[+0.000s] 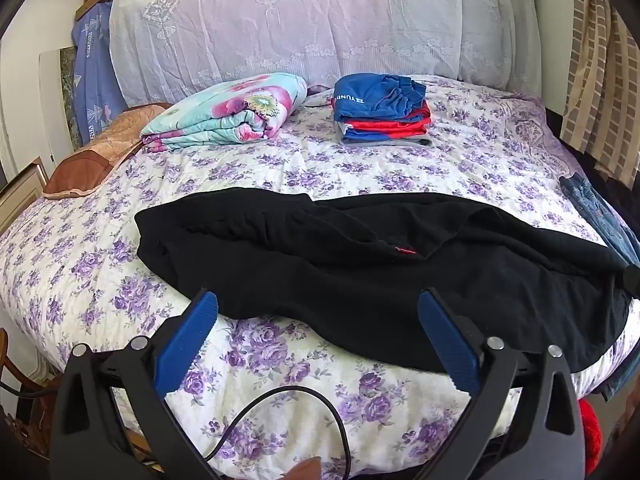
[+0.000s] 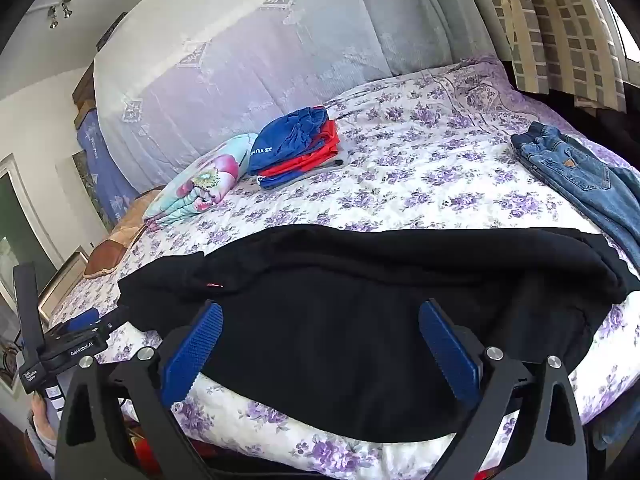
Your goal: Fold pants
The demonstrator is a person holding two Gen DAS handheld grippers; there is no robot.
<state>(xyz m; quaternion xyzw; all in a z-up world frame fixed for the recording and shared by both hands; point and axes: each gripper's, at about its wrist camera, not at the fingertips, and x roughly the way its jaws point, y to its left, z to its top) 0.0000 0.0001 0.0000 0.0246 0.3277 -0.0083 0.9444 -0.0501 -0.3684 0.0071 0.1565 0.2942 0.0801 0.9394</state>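
Black pants (image 1: 360, 264) lie stretched sideways across the near part of the bed, rumpled, with a small red tag (image 1: 406, 252) near the middle. They also show in the right wrist view (image 2: 360, 320). My left gripper (image 1: 318, 300) is open and empty, hovering at the pants' near edge. My right gripper (image 2: 320, 312) is open and empty, just above the pants' near edge. The left gripper's body (image 2: 76, 344) shows at the left of the right wrist view.
The bed has a purple-flowered quilt (image 1: 280, 168). A stack of folded blue and red clothes (image 1: 382, 108) and a folded floral blanket (image 1: 228, 116) sit near the headboard. Blue jeans (image 2: 580, 176) lie at the right edge. A brown pillow (image 1: 88, 160) lies at the left.
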